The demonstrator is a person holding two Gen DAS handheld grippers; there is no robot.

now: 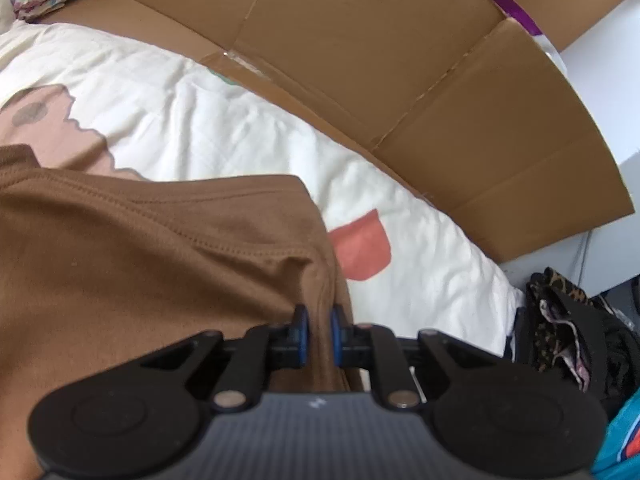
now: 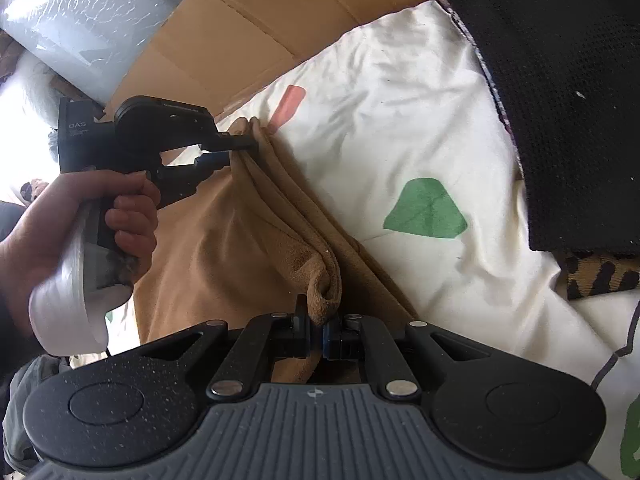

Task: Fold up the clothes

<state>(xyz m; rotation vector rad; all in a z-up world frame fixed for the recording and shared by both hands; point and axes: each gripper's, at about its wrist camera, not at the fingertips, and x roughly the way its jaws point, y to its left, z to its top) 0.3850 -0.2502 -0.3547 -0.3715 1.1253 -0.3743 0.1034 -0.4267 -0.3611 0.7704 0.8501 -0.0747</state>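
A brown garment [image 1: 140, 248] hangs over a white quilt [image 1: 224, 128] with coloured patches. In the left wrist view my left gripper [image 1: 319, 330] is shut on a bunched fold of its edge, blue pads pressing the cloth from both sides. The right wrist view shows my right gripper [image 2: 318, 328] shut on another gathered corner of the brown garment [image 2: 240, 232]. Farther off in that view, the left gripper [image 2: 240, 150] pinches the far end of the same folded edge, held by a person's hand [image 2: 80, 216]. The cloth stretches between the two grips in layered folds.
Flattened cardboard [image 1: 420, 80] stands along the far side of the quilt [image 2: 400, 120]. A black mesh item [image 2: 560, 100] lies at the right, with leopard-print fabric [image 2: 600, 276] under it. Dark and patterned clothes [image 1: 568, 328] pile at the bed's end. A bubble-wrap roll [image 2: 80, 20] sits at upper left.
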